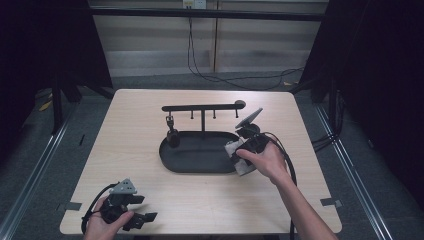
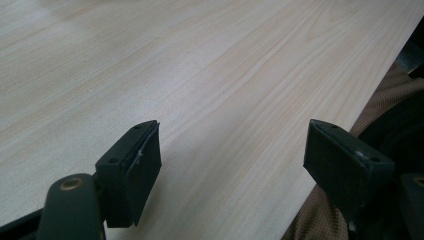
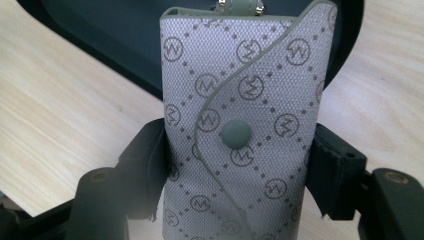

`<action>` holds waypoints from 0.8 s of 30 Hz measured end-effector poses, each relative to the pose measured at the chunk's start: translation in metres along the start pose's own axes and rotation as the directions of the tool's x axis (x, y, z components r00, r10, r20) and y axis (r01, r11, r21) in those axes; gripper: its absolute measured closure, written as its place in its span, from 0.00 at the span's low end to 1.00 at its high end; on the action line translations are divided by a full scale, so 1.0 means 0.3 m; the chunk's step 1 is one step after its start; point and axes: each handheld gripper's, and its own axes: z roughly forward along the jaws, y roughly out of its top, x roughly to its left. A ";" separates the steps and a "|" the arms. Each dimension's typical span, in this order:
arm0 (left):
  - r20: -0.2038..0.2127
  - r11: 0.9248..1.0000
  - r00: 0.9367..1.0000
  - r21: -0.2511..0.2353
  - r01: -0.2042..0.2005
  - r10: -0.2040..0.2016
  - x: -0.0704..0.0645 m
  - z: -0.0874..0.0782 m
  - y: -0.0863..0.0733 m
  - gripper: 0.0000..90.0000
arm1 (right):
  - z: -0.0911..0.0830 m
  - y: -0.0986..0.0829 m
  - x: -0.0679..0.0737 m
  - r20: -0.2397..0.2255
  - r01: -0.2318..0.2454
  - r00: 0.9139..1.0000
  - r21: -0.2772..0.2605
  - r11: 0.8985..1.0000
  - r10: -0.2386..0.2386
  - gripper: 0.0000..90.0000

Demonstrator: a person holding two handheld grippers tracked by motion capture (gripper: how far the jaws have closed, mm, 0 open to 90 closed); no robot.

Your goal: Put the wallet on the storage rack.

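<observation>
A pale wood table (image 1: 150, 150) stands on a grey floor with dark curtains at both sides and a cable hanging down the back wall. In the high view a black oval tray (image 1: 200, 167) lies near the table's middle, with a hook rack (image 1: 202, 107) rising from its far rim; a small dark thing hangs from the rack's left hook, too small to tell. The right gripper (image 1: 239, 154) sits over the tray's right end, gripping a grey pouch (image 1: 243, 165). The left gripper (image 1: 142, 216) rests near the table's near left corner, well apart from the tray, its jaws spread

In the left gripper view the 2 black jaws stand wide apart with nothing between them, only bare table (image 2: 210, 75) ahead. A strip of brown checked cloth (image 2: 320, 220) shows past the table edge at the lower right

In the right gripper view the jaws press both long sides of the pouch (image 3: 245, 130), which stands upright between them. Its woven fabric carries a repeated circled "M" logo set in a dotted diamond grid, and a curved flap is fastened by 1 grey snap (image 3: 236, 134). Metal hardware peeks out at its top. Behind it lie the tray (image 3: 120, 35) and the table (image 3: 60, 130)
</observation>
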 end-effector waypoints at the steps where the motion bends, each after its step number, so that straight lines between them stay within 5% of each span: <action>1: -0.001 1.000 1.000 0.000 -0.001 0.001 -0.001 0.000 0.000 0.25 | -0.001 0.004 -0.003 0.002 -0.006 1.000 -0.002 1.000 0.006 0.37; 24: 0.004 1.000 1.000 0.012 -0.015 0.015 -0.008 0.001 -0.001 0.25 | 0.036 0.044 -0.063 -0.064 -0.120 0.991 -0.075 0.990 0.116 0.37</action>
